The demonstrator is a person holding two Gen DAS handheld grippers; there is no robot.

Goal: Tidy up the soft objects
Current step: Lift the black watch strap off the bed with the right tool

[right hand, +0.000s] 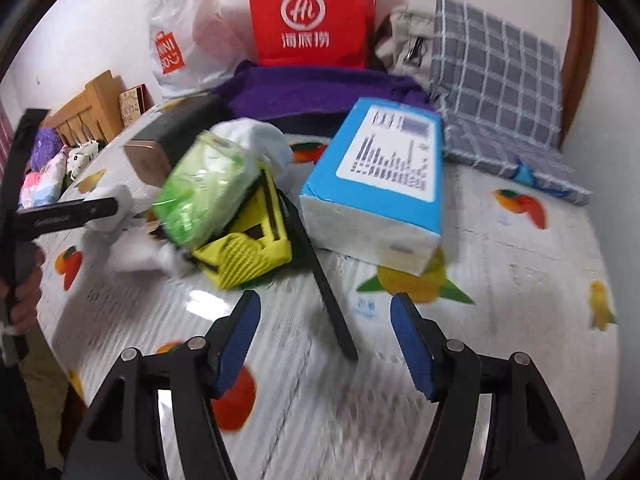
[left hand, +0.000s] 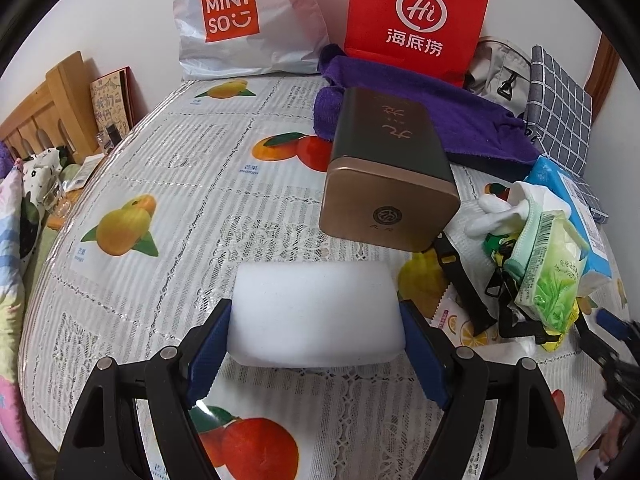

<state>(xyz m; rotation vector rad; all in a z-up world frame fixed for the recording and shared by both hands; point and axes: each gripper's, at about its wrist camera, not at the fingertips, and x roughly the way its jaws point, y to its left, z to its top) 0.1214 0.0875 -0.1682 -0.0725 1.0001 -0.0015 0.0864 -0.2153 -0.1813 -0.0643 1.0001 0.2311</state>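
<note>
Your left gripper holds the white rectangular foam block: the two blue fingers press on its two short sides, so the block is pinched between them and sits low over the desk with the fruit-print plastic cover. Whether the block rests on the cover or is a little above it, I cannot tell.

Just behind the block lies the dark box with a bronze square end, on its side. Behind it you see the purple towel, the red paper bag with white letters and the white plastic shopping bag with an orange logo, both standing against the wall.

Your right gripper is over the cover with its fingers spread apart, and nothing is between them; only a black strap runs on the cover ahead of the gap. This view is blurred. Near in front of it is a pile: the green soft pack of tissues lies on top of the yellow mesh item, with white cloth behind. Just to the right of it is the blue and white soft tissue package, tilted. The grey checked cushion lies at the far right corner.
</note>
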